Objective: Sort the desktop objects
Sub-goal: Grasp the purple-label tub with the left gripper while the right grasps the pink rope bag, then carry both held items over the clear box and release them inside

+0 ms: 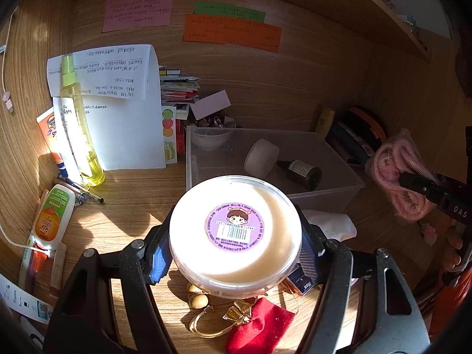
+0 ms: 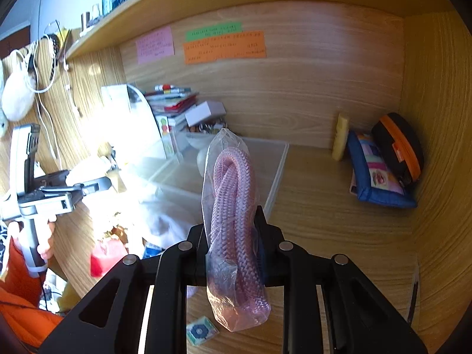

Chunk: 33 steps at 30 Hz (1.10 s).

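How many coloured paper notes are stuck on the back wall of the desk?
3: a pink note at left, a green note to its right, and an orange note just under the green one, overlapping its lower edge. None looks hidden.

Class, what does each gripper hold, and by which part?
Left gripper clamps the round tub by its sides. Right gripper pinches the bagged pink rope around its middle.

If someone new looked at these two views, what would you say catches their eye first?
Most striking is the round cream jar with its purple cartoon sticker, clamped in the left gripper just in front of the clear bin. Next is the pink rope in a plastic bag, held upright in the right gripper over the desk. Bright notes are stuck on the back wall.
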{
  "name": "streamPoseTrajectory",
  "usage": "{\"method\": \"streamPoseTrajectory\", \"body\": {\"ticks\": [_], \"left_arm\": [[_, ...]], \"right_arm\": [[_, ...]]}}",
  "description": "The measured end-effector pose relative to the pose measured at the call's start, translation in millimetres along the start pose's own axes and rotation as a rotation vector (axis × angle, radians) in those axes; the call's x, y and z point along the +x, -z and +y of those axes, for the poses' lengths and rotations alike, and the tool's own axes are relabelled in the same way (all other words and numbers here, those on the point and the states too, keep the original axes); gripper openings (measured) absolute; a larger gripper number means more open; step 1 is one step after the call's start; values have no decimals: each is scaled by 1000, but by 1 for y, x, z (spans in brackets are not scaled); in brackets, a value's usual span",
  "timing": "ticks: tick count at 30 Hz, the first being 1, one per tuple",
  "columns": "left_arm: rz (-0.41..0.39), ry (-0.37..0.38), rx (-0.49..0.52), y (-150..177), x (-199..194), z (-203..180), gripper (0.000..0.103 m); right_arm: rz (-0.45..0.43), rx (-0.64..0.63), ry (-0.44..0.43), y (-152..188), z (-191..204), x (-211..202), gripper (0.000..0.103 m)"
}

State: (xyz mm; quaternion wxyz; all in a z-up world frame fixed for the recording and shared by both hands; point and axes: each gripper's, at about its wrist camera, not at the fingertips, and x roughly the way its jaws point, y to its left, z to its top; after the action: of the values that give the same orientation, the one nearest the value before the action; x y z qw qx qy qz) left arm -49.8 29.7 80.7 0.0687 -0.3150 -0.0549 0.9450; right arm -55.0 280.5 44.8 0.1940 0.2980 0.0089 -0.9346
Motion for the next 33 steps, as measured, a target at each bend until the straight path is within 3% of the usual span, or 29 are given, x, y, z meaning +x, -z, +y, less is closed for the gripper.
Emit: {"method": "streamPoseTrajectory", "body": {"ticks": [12, 25, 33], "left_arm": [[-71, 9, 22, -41, 1, 2, 70], [-40, 42, -2, -76, 55, 6, 70], [34, 56, -25, -73, 91, 11, 70]], "right_arm": [[-38, -20, -77, -30, 10, 27, 20], [16, -25, -111, -71, 21, 89, 20], [80, -2, -116, -68, 35, 132, 20]]}}
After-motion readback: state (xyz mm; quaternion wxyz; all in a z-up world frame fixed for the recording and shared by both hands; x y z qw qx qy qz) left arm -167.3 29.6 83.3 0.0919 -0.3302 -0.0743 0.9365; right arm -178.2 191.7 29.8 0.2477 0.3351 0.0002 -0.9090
